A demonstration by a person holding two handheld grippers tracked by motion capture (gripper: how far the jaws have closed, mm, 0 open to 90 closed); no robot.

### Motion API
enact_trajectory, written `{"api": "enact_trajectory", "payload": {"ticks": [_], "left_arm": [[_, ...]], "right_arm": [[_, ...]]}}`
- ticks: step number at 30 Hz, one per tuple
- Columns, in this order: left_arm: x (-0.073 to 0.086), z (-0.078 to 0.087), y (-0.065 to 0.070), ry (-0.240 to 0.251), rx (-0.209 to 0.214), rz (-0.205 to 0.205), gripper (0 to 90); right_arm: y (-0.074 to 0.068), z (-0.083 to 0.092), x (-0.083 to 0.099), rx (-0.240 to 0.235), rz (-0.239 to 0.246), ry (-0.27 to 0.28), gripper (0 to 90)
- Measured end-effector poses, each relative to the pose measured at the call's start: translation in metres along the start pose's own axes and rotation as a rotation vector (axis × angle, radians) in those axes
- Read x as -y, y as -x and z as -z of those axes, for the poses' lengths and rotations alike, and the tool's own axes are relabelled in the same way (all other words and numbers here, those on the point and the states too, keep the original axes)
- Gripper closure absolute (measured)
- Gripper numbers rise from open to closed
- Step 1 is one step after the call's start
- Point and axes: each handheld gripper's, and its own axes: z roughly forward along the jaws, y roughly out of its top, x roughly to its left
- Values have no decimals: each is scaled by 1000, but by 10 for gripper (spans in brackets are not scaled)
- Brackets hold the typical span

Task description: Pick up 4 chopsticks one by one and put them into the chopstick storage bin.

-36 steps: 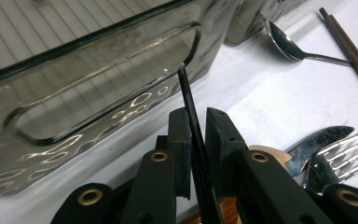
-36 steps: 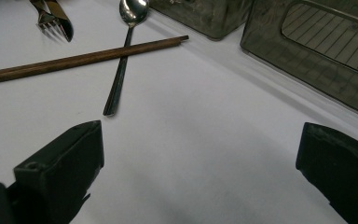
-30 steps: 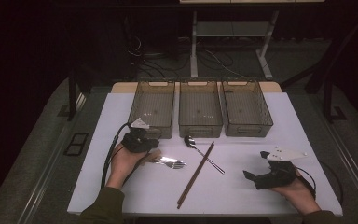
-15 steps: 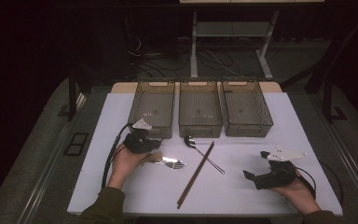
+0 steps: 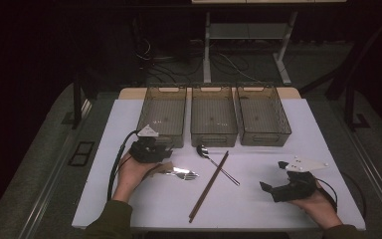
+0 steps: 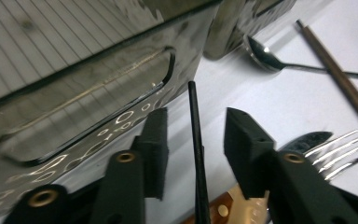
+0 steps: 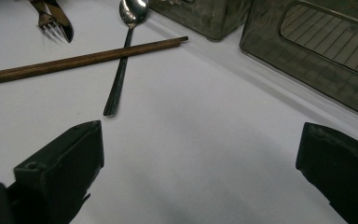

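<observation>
White table (image 5: 129,114): bins (image 5: 214,117), cutlery (image 5: 179,174), chopsticks (image 5: 209,186)

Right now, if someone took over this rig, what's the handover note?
Left claw: in front of the left bin. Its jaws have just been opening, and a thin black stick stands between the pads with a gap on each side.
Right claw: wide open, nothing in it, over the table at the near right.
Things: fork and knife lie beside the left claw. The spoon crosses the brown chopsticks mid-table.
Done: nothing binned. The left bin, middle bin and right bin all look empty.
Left: probably sorting every utensil into the bins.
</observation>
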Motion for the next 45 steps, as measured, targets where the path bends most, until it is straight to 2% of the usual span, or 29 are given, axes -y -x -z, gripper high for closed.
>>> {"api": "enact_trajectory", "payload": {"ticks": [1,2,4,7,10,16,21,24,27,31,35,39,45], "left_arm": [[1,4,1,8,-6,-5,566],[2,8,2,27,-7,10,544],[6,16,0,54,12,23,495],[13,26,1,67,20,22,431],[22,38,4,83,24,7,411],[41,60,7,106,17,13,393],[61,76,10,102,7,17,422],[74,84,12,107,-8,26,471],[86,90,12,79,-36,22,499],[100,94,7,59,-27,38,544],[104,95,4,45,-23,42,601],[103,96,3,39,-37,36,676],[103,95,3,20,-21,33,745]], "right_arm": [[0,0,0,0,0,0,10],[0,0,0,-1,0,-1,10],[0,0,0,0,-1,0,10],[0,0,0,-2,0,1,10],[0,1,0,0,3,6,10],[0,2,0,0,3,8,10],[1,1,0,-1,7,10,10],[0,1,0,1,8,9,10],[0,2,0,2,7,7,10],[0,2,0,2,5,5,10],[-1,1,0,0,6,5,10],[-1,1,0,0,7,4,10],[-1,1,0,-1,7,4,10]]}}
